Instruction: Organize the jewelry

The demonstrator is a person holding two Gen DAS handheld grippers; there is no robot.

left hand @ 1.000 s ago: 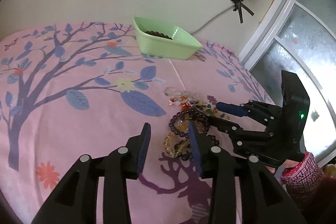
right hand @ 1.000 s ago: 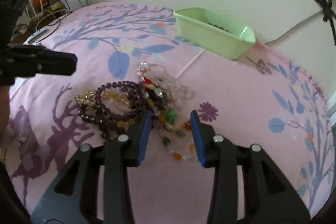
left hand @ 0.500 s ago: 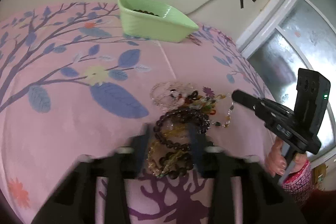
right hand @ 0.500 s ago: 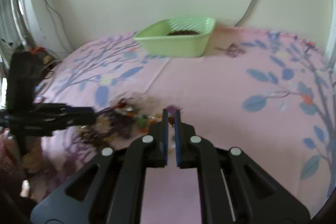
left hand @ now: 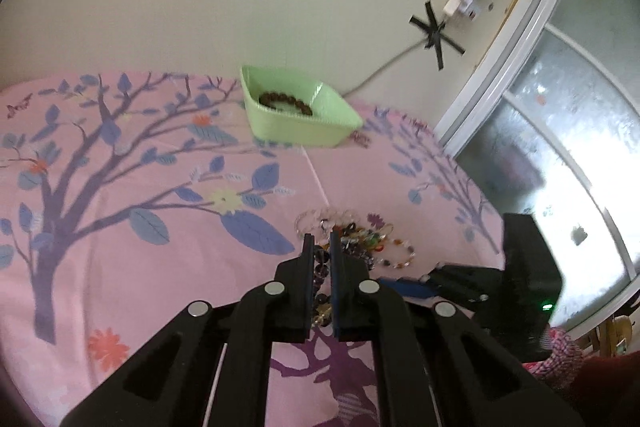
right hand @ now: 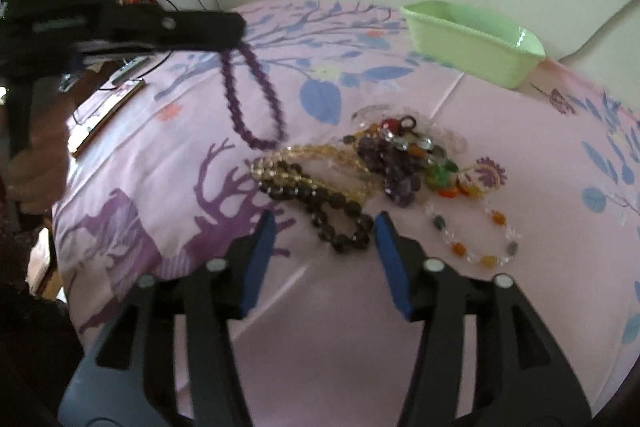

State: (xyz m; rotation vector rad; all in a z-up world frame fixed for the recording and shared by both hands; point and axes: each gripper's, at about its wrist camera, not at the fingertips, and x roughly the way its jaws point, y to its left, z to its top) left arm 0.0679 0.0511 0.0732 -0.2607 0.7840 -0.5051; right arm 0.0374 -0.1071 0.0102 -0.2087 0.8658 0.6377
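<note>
While the purple bead bracelet (right hand: 256, 99) is pinched by the closed left gripper (right hand: 236, 27), it should be carried to the green tray (right hand: 472, 39) at two o'clock, right gripper (right hand: 324, 247) kept open

no readable text, labels or numbers anywhere

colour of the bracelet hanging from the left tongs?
Purple bracelet, clearest in the right wrist view.
</note>
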